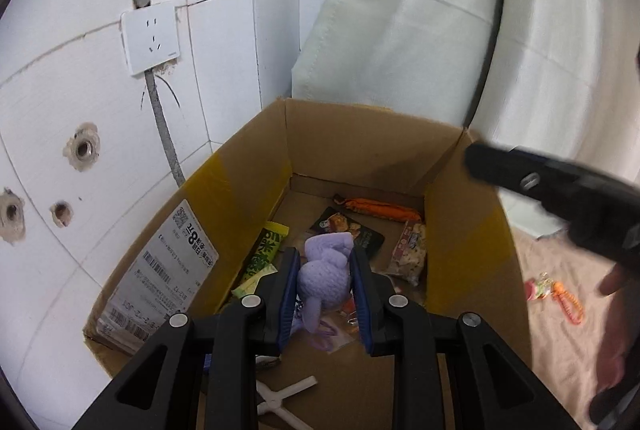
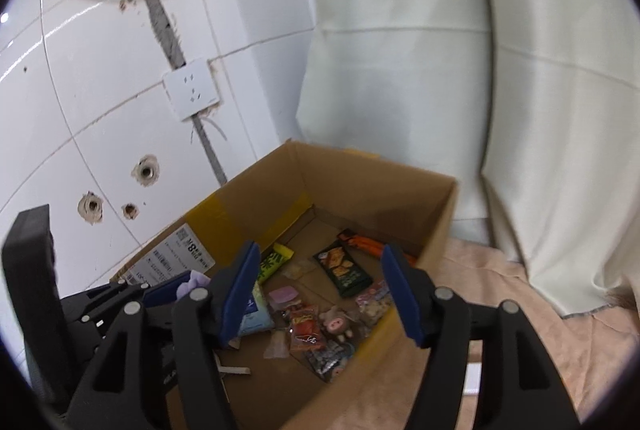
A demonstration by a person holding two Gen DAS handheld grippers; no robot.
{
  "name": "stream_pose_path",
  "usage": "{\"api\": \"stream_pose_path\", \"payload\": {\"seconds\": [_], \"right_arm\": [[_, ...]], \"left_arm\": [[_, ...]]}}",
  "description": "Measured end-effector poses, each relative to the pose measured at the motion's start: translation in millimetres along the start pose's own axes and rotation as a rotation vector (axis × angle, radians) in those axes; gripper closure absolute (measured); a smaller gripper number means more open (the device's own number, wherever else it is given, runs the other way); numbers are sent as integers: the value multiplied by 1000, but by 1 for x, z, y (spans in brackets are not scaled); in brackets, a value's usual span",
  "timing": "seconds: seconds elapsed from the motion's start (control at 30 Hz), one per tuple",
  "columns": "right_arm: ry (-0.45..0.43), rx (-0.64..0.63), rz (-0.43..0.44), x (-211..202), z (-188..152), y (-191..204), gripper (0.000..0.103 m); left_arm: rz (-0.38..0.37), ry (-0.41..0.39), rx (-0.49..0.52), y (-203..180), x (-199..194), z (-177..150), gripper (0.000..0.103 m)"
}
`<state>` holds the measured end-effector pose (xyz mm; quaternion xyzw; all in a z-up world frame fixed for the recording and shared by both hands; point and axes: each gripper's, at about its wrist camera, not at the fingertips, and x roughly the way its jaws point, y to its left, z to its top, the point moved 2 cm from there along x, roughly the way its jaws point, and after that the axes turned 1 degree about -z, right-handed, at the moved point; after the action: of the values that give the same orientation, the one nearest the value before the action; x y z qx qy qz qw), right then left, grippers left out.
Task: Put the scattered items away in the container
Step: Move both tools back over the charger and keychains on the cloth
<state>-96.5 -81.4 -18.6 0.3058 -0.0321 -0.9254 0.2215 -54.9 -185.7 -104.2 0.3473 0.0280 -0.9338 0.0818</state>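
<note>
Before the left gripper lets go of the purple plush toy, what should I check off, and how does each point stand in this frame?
1. Left gripper grips the purple plush toy: ok, both blue pads press its sides.
2. Toy is above the cardboard box opening, inside the walls: ok.
3. Landing spot below: cannot tell, the toy hides the floor beneath it; snack packets lie close by.
4. Right gripper is empty and open: ok.
5. Right gripper is clear of the drop path: ok, it is off to the right side in the left wrist view.
6. Nothing left outside the box: not ok, an orange and pink keychain lies on the cloth.
</note>
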Motion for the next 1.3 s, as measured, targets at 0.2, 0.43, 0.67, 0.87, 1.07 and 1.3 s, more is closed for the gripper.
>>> {"api": "stream_pose_path", "payload": {"seconds": [0.2,0.43,0.67,0.87,1.07,1.3], "right_arm": [[-44,27,-30,-24,-1,-18,32],[-87,81,-80,-60,-16,-43,27],[-173,157,-232,-132,-40,-97,14],[-240,221,-393,-181,-65,-148,0],[-169,245,-465,-192,-100,-192,0],[-79,184,-570,-177,-143,-215,0]], "left_arm": [[-20,-1,-8,-9,-8,7,0],[-49,-84,11,-32,-46,16,0],[-210,-146,94,-106,-72,19,0],[-292,-125,148,-174,-68,10,0],[-325,-48,195,-232,-42,-9,0],[-272,70,154,-260,16,-55,0]]}}
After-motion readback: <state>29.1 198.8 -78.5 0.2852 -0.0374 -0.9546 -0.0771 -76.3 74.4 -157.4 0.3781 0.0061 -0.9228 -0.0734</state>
